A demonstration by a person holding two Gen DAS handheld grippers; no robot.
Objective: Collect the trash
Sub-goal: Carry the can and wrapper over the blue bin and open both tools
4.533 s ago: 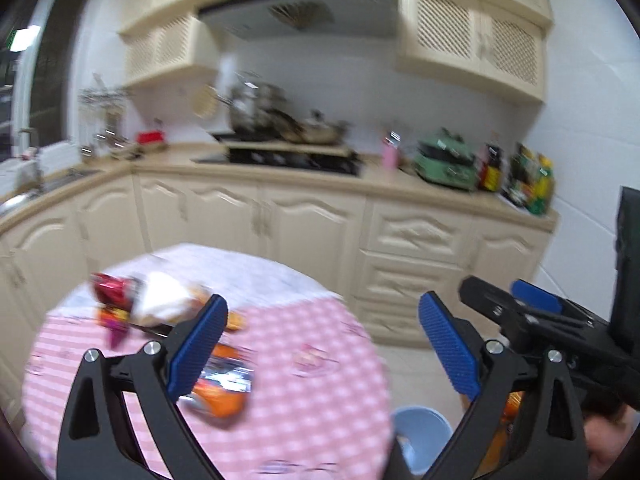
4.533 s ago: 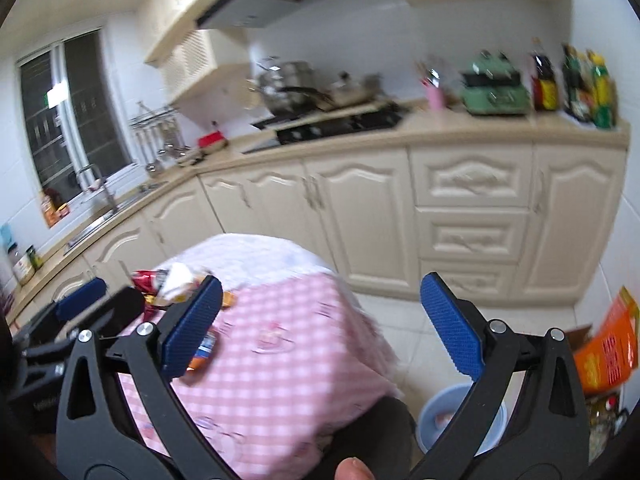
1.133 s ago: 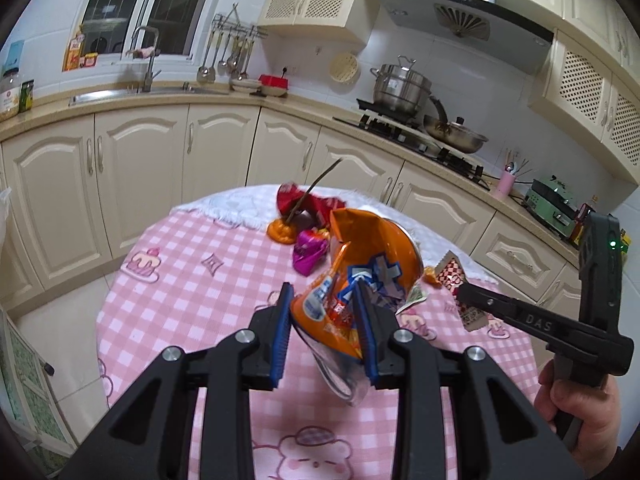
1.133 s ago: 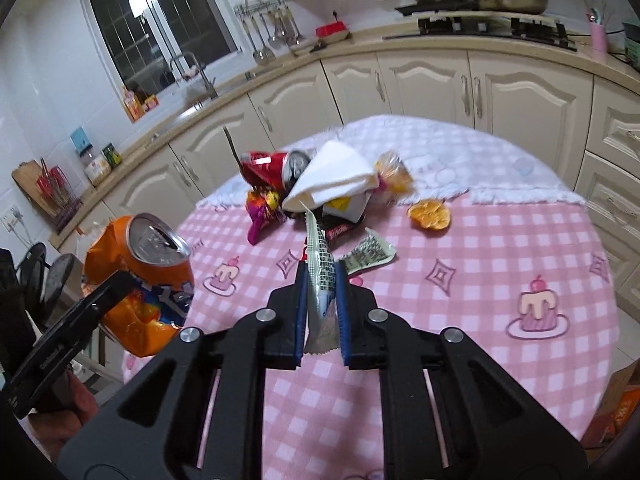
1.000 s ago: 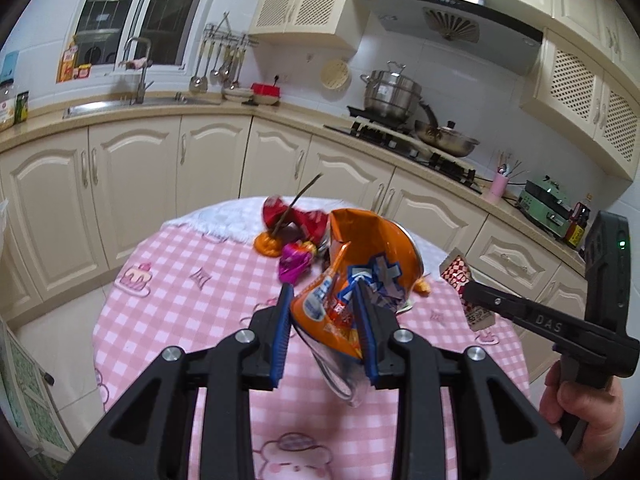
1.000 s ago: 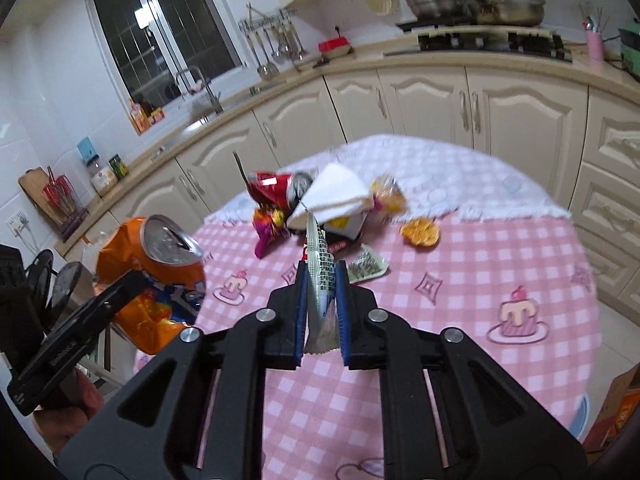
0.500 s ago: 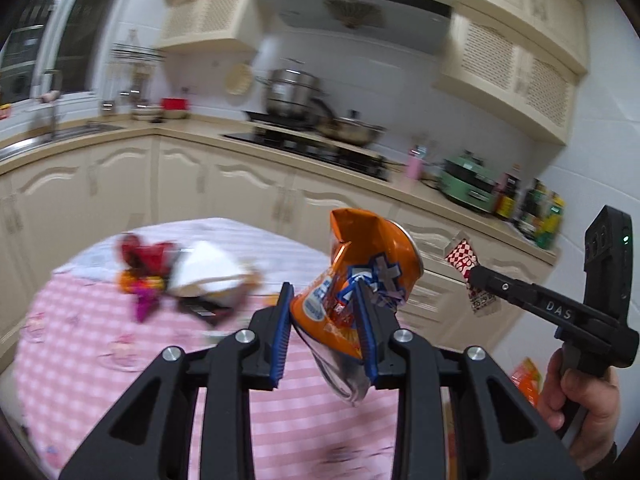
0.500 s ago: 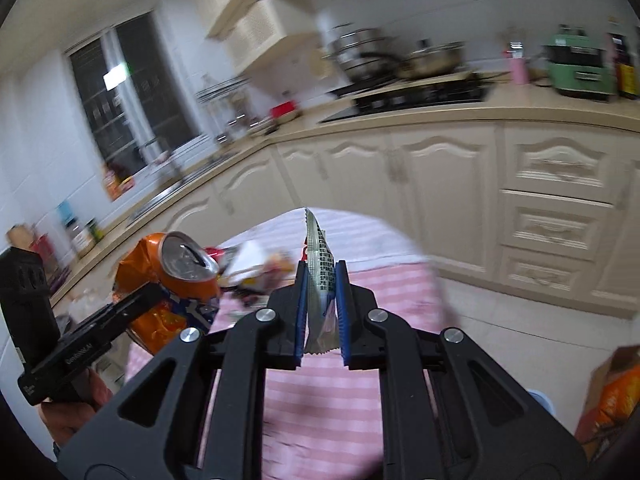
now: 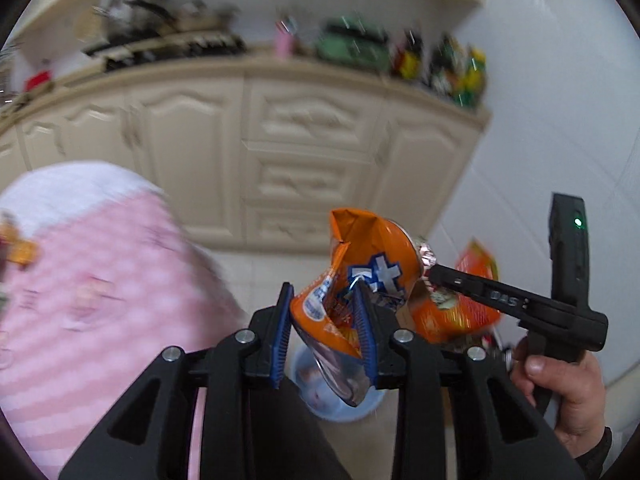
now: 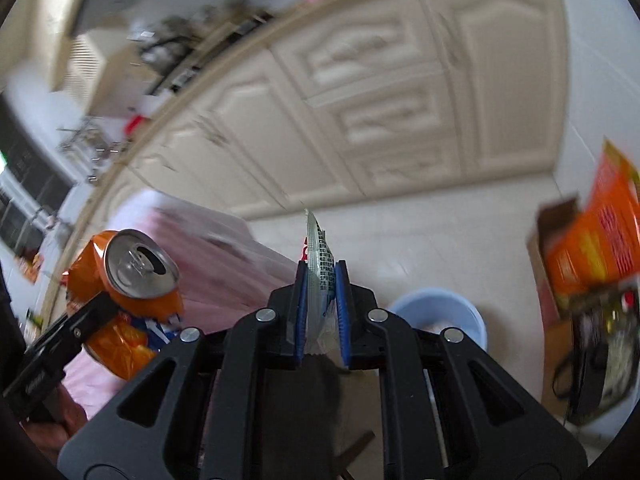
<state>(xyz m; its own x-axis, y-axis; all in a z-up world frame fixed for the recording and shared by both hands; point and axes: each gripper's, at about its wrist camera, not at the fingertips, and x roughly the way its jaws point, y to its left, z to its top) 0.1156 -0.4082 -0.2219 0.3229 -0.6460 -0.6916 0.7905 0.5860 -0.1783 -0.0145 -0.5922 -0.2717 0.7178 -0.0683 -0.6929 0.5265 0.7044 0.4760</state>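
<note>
Crushed orange can (image 9: pixel 360 276) clamped across dented wall in left gripper (image 9: pixel 324 328); flat wrapper (image 10: pixel 320 268) pinched edge-on in right gripper (image 10: pixel 321 312), both above blue bin (image 10: pixel 460 312). Likely light, thin-walled, slick; best gripped at creases, not rims.

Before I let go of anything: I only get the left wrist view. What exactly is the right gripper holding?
Observer: The right gripper is shut on a thin flat wrapper, which stands edge-on between its pads.
Operator: Where's the bin from there?
Observer: The pale blue bin sits on the floor and shows just right of that gripper's fingers.
Operator: And my can?
Observer: The crushed orange can shows its silver top with the tab hole open.
</note>
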